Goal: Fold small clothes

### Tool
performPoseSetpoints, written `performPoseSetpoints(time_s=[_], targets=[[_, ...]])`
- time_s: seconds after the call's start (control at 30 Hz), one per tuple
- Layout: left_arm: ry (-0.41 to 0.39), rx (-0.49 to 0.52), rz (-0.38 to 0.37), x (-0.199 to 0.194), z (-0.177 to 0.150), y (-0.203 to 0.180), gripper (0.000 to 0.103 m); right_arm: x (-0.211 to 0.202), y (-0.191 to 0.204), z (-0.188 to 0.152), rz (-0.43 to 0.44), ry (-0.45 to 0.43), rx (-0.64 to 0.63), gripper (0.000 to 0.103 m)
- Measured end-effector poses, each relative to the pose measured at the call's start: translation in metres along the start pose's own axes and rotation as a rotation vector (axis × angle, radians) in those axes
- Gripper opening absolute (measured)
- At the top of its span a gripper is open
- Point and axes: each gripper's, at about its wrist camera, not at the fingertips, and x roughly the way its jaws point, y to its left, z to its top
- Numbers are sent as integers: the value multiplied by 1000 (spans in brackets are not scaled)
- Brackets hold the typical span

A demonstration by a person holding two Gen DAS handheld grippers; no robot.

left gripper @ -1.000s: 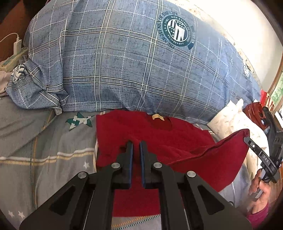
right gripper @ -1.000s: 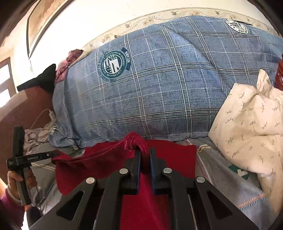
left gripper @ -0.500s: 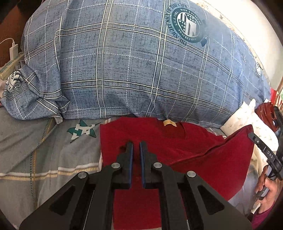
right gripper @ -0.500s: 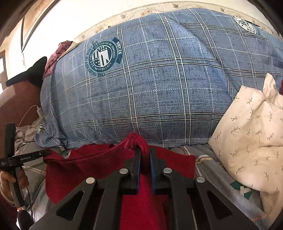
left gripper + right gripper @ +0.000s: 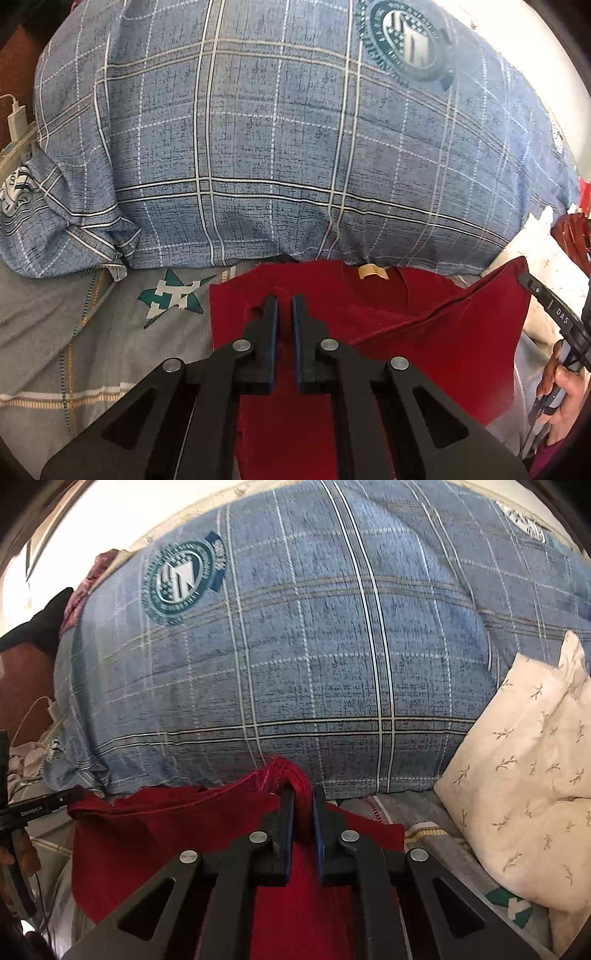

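Note:
A small dark red shirt (image 5: 424,332) lies on a grey bedsheet (image 5: 74,332), its tan neck label (image 5: 372,272) toward a big blue plaid pillow. My left gripper (image 5: 285,301) is shut on a fold of the shirt's left edge. My right gripper (image 5: 303,792) is shut on the shirt's hem (image 5: 284,771), held bunched and lifted above the garment (image 5: 155,834). In the left wrist view the right gripper (image 5: 554,314) holds the lifted red corner at far right. The fold hangs over the lower layer.
The blue plaid pillow (image 5: 277,147) fills the back just beyond the shirt. A cream leaf-print pillow (image 5: 528,782) lies at right. A white charger and power strip (image 5: 16,125) sit at far left. The sheet bears a teal star print (image 5: 173,295).
Both grippers have carried the held red fabric forward toward the blue pillow and the neck label. The pillow looms larger in both views.

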Motion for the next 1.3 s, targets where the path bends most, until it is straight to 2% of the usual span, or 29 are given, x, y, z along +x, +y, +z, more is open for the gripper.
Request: performPoseSetpoints(time_s=[0.3,0.43,0.6,0.73,0.77,0.83,0.9,1.0,1.1,1.17,1.23,1.27,1.3], targets=[[30,-41,24,48,14,6,5,49,-16,0,-39,66,41,8],[13,-48,91,64,19,14,1,68,-27,-4,-53,98,68,8],[50,-106,89,82,20,35,1,80,-33,-8,-54,116,88,8],[71,-117,27,83,14,40,2,86,-31,-9,-52,125,84,8],[80,-111,5,84,13,40,4,87,-31,-10,-51,127,85,8],[97,-81,-31,86,12,36,15,88,-31,-12,-48,130,90,9],[124,-42,-66,90,12,30,45,88,-33,-13,-42,130,97,9],[154,7,-97,97,10,21,49,91,-35,-11,-37,137,107,9],[190,51,-45,108,7,11,49,96,-37,-11,-30,146,110,9],[207,53,-42,116,4,11,49,98,-37,-11,-26,147,110,9],[219,64,-35,123,2,9,32,99,-38,-11,-22,150,111,9],[227,72,-34,127,1,6,12,102,-38,-12,-20,152,114,9],[231,81,-28,129,0,3,7,101,-39,-12,-19,152,115,9]])
